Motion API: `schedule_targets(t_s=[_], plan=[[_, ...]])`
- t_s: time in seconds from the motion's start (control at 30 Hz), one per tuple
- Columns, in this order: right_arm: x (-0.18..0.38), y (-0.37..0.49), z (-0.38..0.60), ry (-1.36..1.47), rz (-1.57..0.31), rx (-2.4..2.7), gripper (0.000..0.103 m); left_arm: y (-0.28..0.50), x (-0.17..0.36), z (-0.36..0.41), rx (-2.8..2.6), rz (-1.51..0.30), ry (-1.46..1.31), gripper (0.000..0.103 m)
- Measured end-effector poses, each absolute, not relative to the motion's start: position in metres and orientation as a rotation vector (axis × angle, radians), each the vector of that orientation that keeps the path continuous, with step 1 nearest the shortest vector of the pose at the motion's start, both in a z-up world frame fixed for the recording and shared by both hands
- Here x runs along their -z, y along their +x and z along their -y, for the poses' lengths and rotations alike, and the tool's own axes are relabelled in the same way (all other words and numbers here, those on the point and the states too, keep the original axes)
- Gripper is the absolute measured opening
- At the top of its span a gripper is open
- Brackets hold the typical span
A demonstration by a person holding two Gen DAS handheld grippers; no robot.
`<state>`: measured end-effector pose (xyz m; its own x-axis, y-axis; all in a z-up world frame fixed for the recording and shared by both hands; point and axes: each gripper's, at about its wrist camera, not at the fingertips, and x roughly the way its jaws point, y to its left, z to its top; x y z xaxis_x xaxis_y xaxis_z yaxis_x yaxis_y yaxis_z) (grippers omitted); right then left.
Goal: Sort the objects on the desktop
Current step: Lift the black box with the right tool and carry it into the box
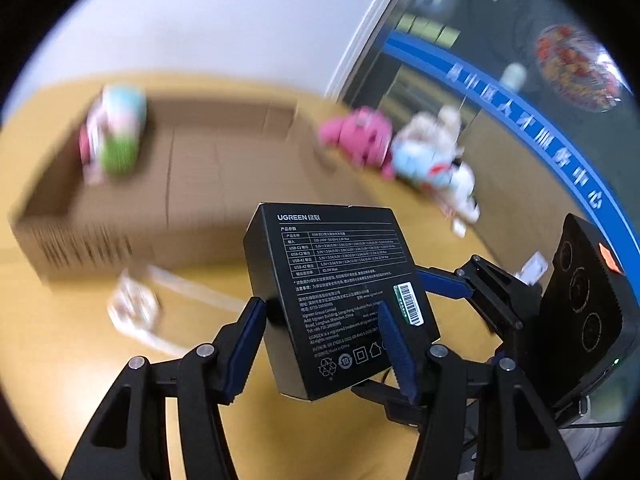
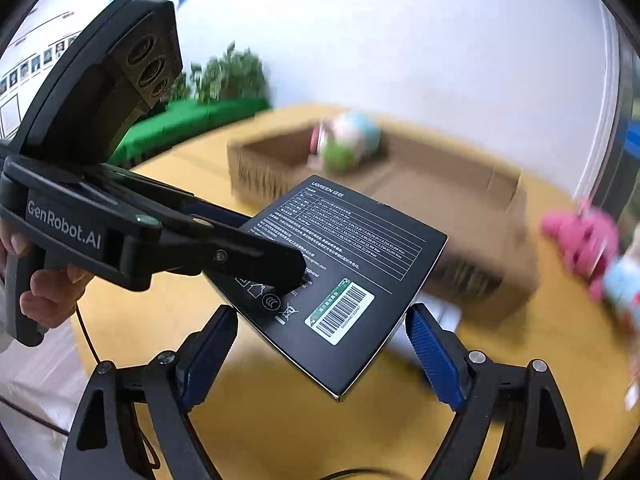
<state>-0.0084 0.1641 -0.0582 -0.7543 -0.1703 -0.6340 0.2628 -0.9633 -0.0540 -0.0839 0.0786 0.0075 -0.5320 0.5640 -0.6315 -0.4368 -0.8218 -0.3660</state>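
Yellow tabletop [image 1: 208, 420] and cardboard tray [image 1: 224, 176] blur behind the black box [image 1: 340, 300] clamped by the left gripper [image 1: 324, 344]. Only the right wrist view shows a hand [image 2: 44, 280]; the right gripper [image 2: 320, 352] gapes wide, its pads clear of the box.

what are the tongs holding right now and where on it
The left tongs clamp the black UGREEN box across its two side edges, near its lower end. The right tongs stand open around its corner, not gripping.

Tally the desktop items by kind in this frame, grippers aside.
Black box, held in the left gripper: 1
Cardboard tray: 1
Toy in the tray: 1
Plush toys on the desk, pink and white-blue: 2
Clear wrapper: 1
Total: 6
Blur may hide small items.
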Motion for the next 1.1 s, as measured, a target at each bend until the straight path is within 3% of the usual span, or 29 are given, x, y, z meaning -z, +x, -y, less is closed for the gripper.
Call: schedule_targets(t_s=[0.33, 0.6, 0.83, 1.1], plan=[[-0.096, -0.056, -0.142, 0.51, -0.512, 2.871, 0.086, -0.099, -0.17, -0.053, -2.538, 0.064, -0.546, 0.058], [-0.189, -0.11, -0.14, 0.362, -0.604, 2.871, 0.086, -0.137, -0.245, -0.043, -2.583, 0.034, -0.402, 0.058], [-0.214, -0.181, -0.154, 0.398, -0.591, 2.857, 0.086, -0.208, -0.258, -0.04, -2.583, 0.048, -0.467, 0.057], [-0.162, -0.281, -0.185, 0.581, -0.429, 2.802, 0.086, -0.304, -0.199, -0.036, -2.565, 0.106, -0.715, 0.057]])
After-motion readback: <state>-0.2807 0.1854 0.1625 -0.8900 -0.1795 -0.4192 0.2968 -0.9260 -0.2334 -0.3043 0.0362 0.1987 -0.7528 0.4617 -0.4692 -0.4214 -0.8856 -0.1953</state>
